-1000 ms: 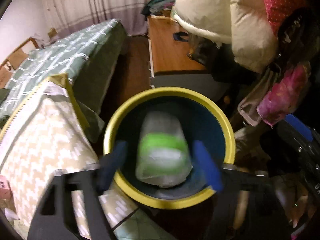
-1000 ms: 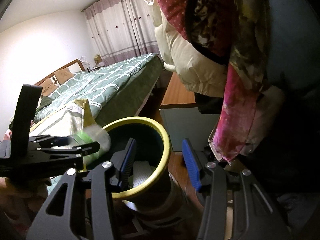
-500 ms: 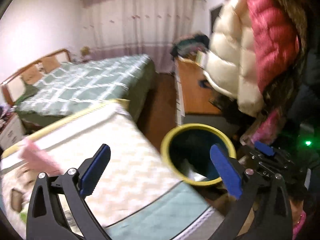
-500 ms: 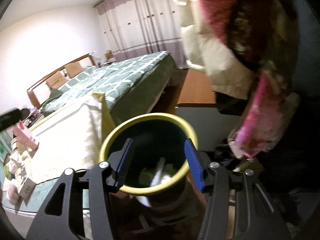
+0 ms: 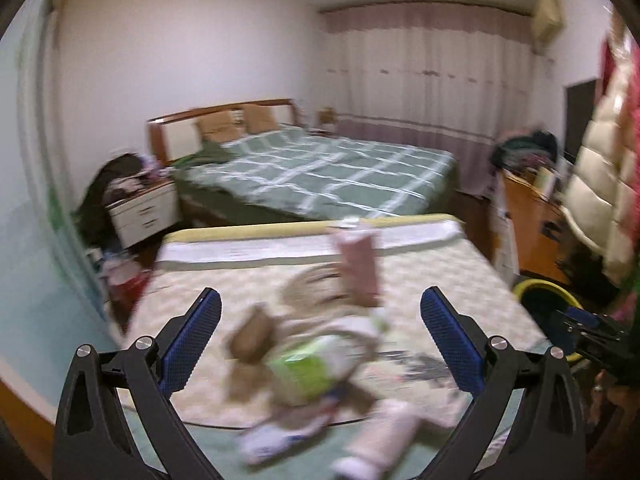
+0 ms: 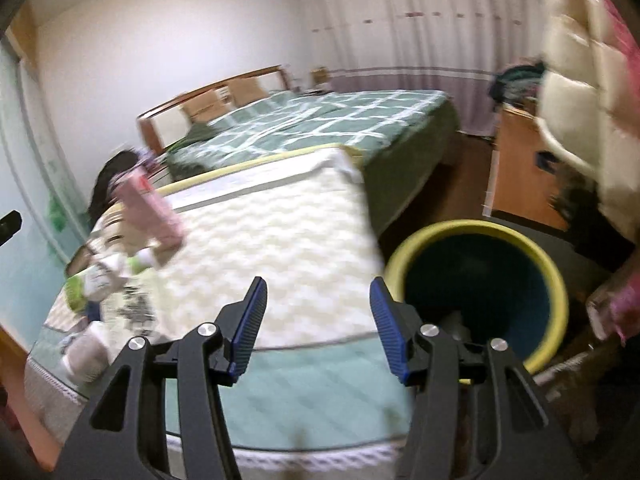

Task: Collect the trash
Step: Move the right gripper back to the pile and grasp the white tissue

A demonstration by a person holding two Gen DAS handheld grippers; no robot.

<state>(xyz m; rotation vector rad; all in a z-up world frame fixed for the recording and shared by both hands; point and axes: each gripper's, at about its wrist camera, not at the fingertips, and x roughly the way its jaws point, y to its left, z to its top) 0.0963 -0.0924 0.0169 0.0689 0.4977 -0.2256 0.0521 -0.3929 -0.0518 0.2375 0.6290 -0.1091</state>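
Observation:
The yellow-rimmed dark trash bin (image 6: 480, 280) stands on the floor by the table's right corner; it also shows at the far right of the left wrist view (image 5: 544, 292). My left gripper (image 5: 320, 336) is open and empty above the table, over a blurred pile of trash: a green-labelled wrapper (image 5: 304, 368), a brown piece (image 5: 250, 338) and a pink carton (image 5: 358, 264). My right gripper (image 6: 318, 320) is open and empty over the table's near right edge, left of the bin. The pink carton (image 6: 150, 208) shows far left there.
The table (image 6: 280, 240) carries a cream zigzag cloth over a pale green top. A green checked bed (image 5: 320, 172) lies behind it. A wooden desk (image 6: 520, 168) and hanging coats (image 6: 580, 80) are on the right. A white nightstand (image 5: 142, 212) stands at left.
The bottle with the green label has dropped into the bin. Both grippers have swung left and up from the bin toward the table. The left gripper stays wide open.

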